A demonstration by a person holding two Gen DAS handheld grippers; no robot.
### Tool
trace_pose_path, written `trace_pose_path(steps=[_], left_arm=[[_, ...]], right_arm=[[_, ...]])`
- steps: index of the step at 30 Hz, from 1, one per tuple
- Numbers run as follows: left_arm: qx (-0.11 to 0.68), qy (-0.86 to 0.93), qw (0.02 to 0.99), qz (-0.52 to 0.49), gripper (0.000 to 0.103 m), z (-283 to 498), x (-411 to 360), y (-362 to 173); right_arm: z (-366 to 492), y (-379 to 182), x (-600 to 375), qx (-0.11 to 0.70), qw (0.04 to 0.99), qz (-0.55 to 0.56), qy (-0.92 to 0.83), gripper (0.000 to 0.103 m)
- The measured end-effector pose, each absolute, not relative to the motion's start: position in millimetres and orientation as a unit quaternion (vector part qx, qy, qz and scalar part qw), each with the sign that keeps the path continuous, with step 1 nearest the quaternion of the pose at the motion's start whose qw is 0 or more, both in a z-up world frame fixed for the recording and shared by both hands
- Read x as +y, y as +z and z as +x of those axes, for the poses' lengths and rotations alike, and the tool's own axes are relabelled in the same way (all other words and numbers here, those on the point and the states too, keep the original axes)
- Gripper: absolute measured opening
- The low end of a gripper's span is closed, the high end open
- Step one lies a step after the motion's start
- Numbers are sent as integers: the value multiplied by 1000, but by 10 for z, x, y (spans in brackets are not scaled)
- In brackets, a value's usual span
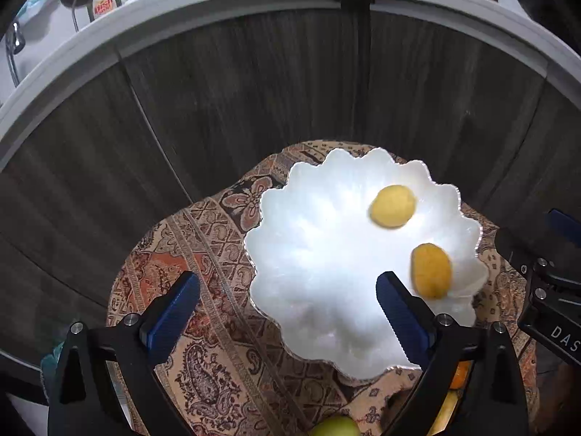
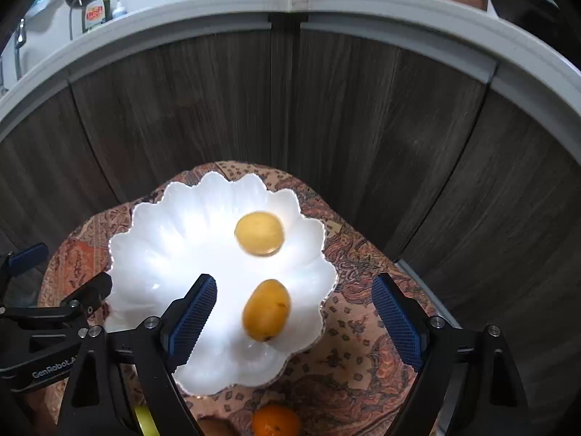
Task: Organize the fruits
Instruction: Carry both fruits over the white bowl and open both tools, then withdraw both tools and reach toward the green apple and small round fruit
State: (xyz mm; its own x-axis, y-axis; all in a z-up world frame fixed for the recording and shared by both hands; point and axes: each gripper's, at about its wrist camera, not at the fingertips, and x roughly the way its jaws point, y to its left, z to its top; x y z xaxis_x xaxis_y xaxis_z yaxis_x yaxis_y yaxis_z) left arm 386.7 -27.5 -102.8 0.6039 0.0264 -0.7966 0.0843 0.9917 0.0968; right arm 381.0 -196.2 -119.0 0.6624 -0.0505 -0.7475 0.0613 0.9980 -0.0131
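While both tools hang above it, a small round table (image 2: 363,381) draped in a paisley cloth (image 1: 203,345) stands against dark wood-grain cabinet fronts (image 2: 363,116); a pale counter edge (image 2: 218,7) curves over them, with a dish-soap bottle (image 2: 95,12) and a tap (image 2: 19,40) up at the far left; on the cloth sits one white scalloped bowl (image 2: 152,254), and inside it I count two yellow fruits, the rounder one (image 2: 259,233) farther back, the oval one (image 2: 266,309) nearer and toward the bowl's right side, apart from each other; one orange (image 2: 276,420) lies on the cloth just outside the near rim, and one green fruit (image 1: 336,428) peeks in at the bottom edge of the left view; the left gripper (image 1: 287,312) is spread wide, nothing between its blue pads; the right gripper (image 2: 294,318) is equally wide and grips nothing, the oval fruit lying in the bowl below its gap
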Motion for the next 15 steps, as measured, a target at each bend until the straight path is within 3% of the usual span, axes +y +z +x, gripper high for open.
trace_pose_path(steps=[15], left_arm=[[436,-14,898,57,99,3465,-240,-909]], right_arm=[[3395,-1025,-1884,396,918,8,-29,88]])
